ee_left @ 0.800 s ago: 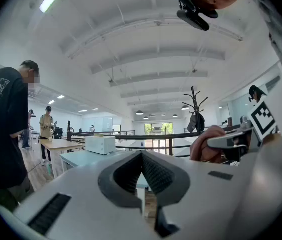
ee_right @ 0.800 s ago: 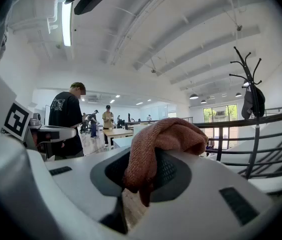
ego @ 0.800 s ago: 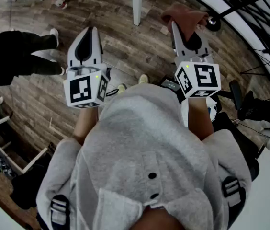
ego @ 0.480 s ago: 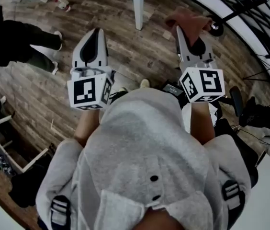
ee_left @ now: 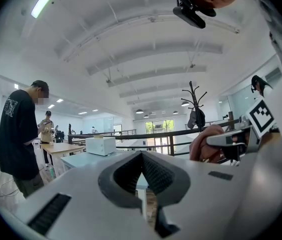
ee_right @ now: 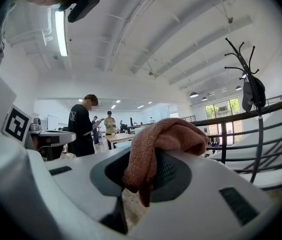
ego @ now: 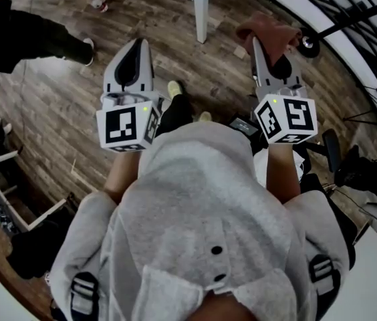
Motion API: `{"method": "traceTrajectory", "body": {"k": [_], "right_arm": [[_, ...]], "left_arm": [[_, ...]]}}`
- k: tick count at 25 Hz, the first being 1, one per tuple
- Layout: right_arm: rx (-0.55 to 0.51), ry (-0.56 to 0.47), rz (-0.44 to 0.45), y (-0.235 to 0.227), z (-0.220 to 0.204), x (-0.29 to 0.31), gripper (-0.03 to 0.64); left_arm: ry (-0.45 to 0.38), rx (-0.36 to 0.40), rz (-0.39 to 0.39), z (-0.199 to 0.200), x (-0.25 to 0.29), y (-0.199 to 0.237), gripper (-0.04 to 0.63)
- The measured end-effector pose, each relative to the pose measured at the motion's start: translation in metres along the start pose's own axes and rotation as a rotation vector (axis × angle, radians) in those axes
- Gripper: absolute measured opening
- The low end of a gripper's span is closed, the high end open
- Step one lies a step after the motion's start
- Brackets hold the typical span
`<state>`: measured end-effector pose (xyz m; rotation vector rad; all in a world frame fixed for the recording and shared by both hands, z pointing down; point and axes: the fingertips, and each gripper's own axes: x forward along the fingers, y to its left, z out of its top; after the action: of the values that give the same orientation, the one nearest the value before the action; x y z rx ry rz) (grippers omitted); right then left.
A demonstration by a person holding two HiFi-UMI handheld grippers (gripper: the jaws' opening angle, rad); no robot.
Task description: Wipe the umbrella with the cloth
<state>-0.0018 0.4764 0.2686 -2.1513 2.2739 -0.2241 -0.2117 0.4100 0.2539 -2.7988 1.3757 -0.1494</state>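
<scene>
In the head view my right gripper points forward over the wooden floor, shut on a reddish-brown cloth that drapes over its tips. In the right gripper view the cloth hangs bunched between the jaws of the right gripper. My left gripper is held level beside it, shut and holding nothing; the left gripper view shows the left gripper with its pads meeting. Thin black ribs at the right edge may belong to the umbrella; I cannot tell for sure.
A pale blue table leg stands ahead between the grippers. A person in black stands at the far left. A black railing and coat rack are to the right. An open box frame sits on the floor at left.
Both grippers have drifted slightly up and right in the head view. A dark trouser leg and pale shoe have stepped forward between them. The cloth stays gripped.
</scene>
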Motion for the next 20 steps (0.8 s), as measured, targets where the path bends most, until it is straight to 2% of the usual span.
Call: {"method": "traceTrajectory", "body": {"k": [11, 20], "right_arm": [[-0.013, 0.006, -0.018, -0.012, -0.008, 0.007, 0.078], [-0.066, 0.024, 0.007, -0.016, -0.007, 0.058, 0.078]], "left_arm": [[-0.027, 0.013, -0.052, -0.002, 0.024, -0.011, 0.012], [-0.03, -0.003, -0.078, -0.008, 0.072, 0.007, 0.012]]}}
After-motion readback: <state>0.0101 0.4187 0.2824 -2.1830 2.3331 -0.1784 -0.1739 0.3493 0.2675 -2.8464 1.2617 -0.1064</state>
